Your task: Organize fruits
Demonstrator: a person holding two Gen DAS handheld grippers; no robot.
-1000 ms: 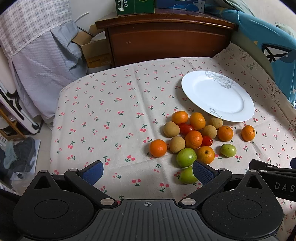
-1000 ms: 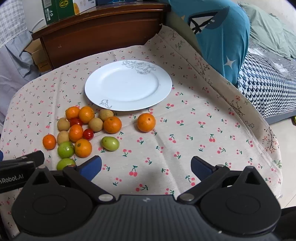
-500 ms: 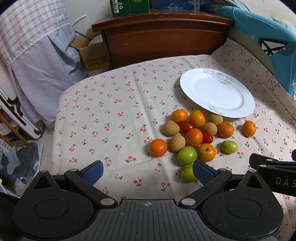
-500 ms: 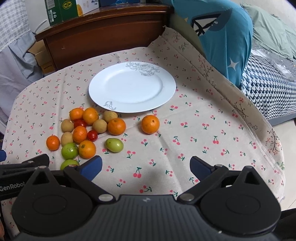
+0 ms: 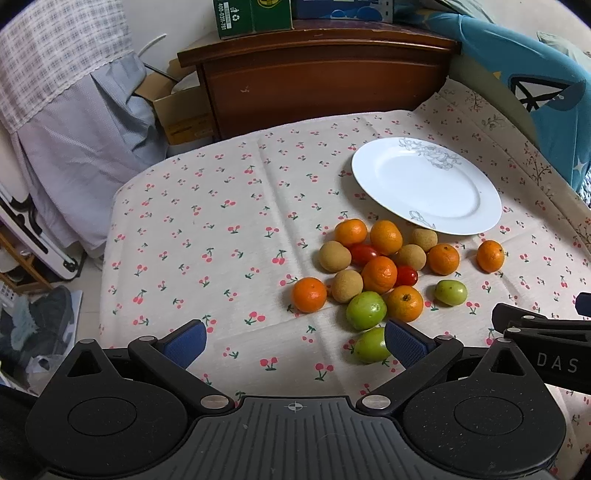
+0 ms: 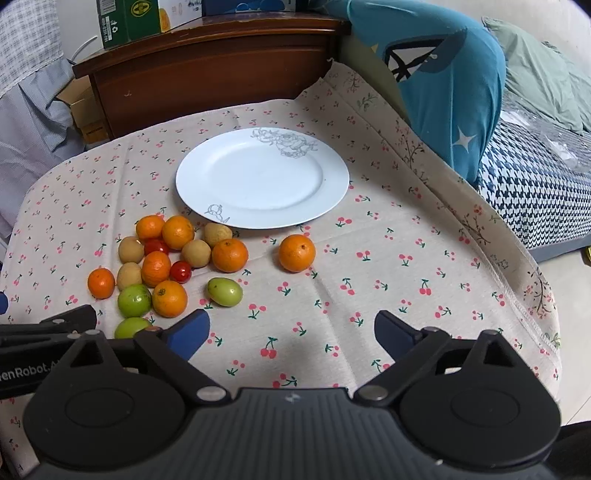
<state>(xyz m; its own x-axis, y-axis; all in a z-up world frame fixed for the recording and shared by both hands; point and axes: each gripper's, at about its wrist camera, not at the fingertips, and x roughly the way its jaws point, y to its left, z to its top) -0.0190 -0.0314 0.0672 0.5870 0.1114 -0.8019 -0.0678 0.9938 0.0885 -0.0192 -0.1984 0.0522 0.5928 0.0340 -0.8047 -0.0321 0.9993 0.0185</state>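
A white plate [image 5: 424, 186] [image 6: 262, 179] lies empty on the cherry-print cloth. Just in front of it sits a cluster of fruit: several oranges [image 5: 379, 274] [image 6: 229, 254], tan longans [image 5: 334, 256], two red cherry tomatoes [image 5: 406, 275] and three green fruits [image 5: 365, 304] [image 6: 224, 291]. One orange [image 6: 297, 253] lies apart to the right. My left gripper [image 5: 293, 341] is open and empty, near the front edge, left of the cluster. My right gripper [image 6: 290, 330] is open and empty, right of the cluster.
A dark wooden cabinet [image 5: 317, 88] with green cartons [image 5: 253, 14] stands behind the table. A blue cushion [image 6: 443, 85] and a bed [image 6: 539, 177] lie to the right. Cloth-draped furniture [image 5: 74, 110] and floor clutter lie to the left.
Both grippers have drawn back and risen slightly; the fruit and plate sit a little lower in the views. Nothing on the table has moved.
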